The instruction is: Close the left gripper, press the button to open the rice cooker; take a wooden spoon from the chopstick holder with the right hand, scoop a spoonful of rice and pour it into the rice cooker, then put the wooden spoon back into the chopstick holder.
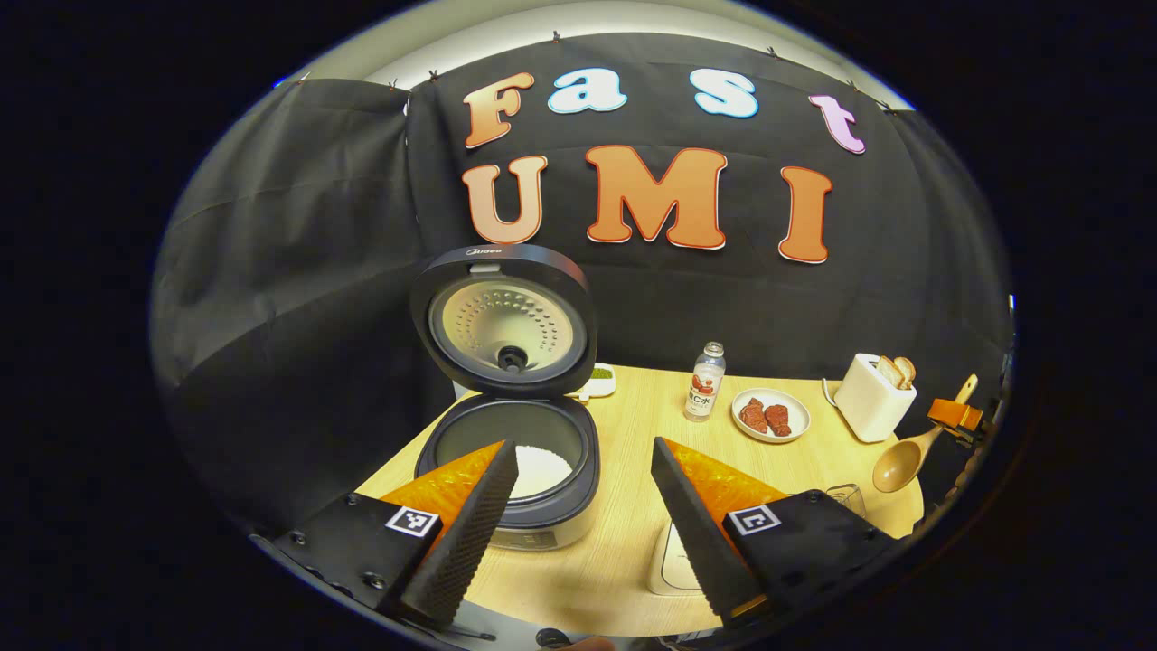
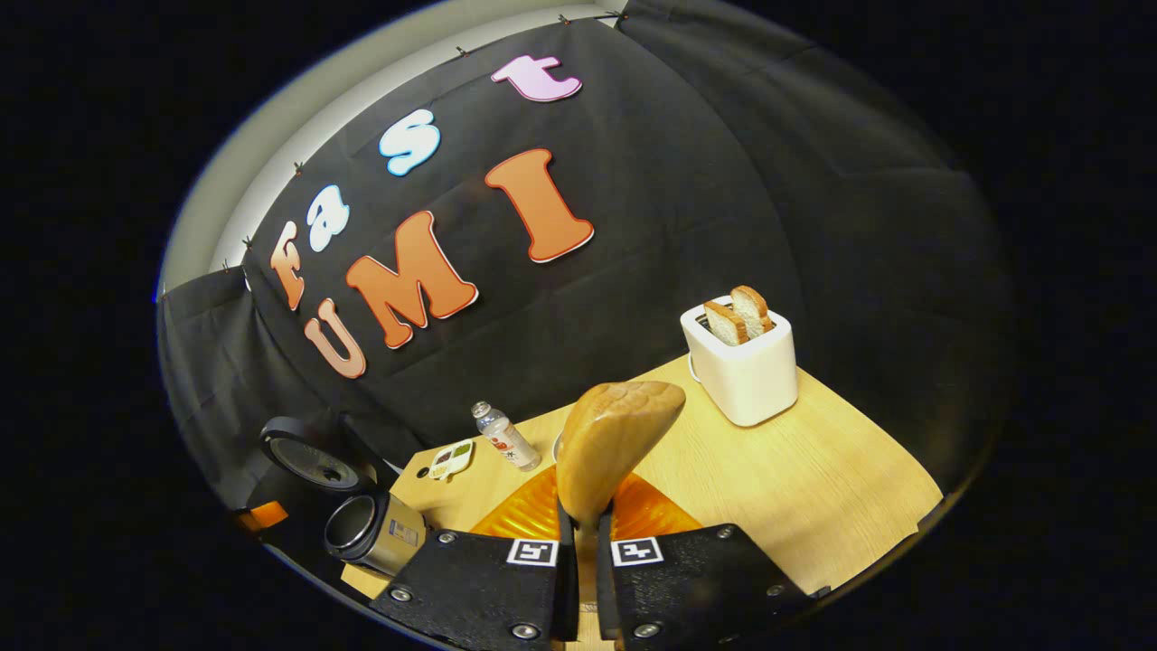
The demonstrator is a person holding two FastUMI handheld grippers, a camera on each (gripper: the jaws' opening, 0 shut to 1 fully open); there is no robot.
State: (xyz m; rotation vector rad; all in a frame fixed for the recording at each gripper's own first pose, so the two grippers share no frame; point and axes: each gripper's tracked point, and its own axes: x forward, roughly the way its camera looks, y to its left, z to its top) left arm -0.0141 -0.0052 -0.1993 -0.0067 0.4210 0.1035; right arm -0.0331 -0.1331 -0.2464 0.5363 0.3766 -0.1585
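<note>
Left gripper view, mid-right: clear drink bottle [image 1: 705, 382] upright on wood table [image 1: 624, 542], w/ white plate [image 1: 770, 415] of two reddish meat pcs just right of it. White toaster [image 1: 873, 398] w/ two bread slices farther right. Small dish w/ green contents [image 1: 600, 378] centre.

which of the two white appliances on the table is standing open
The rice cooker: its lid is flipped up, showing rice in the pot. The toaster has no lid, just two bread slices poking from its slots.
</note>
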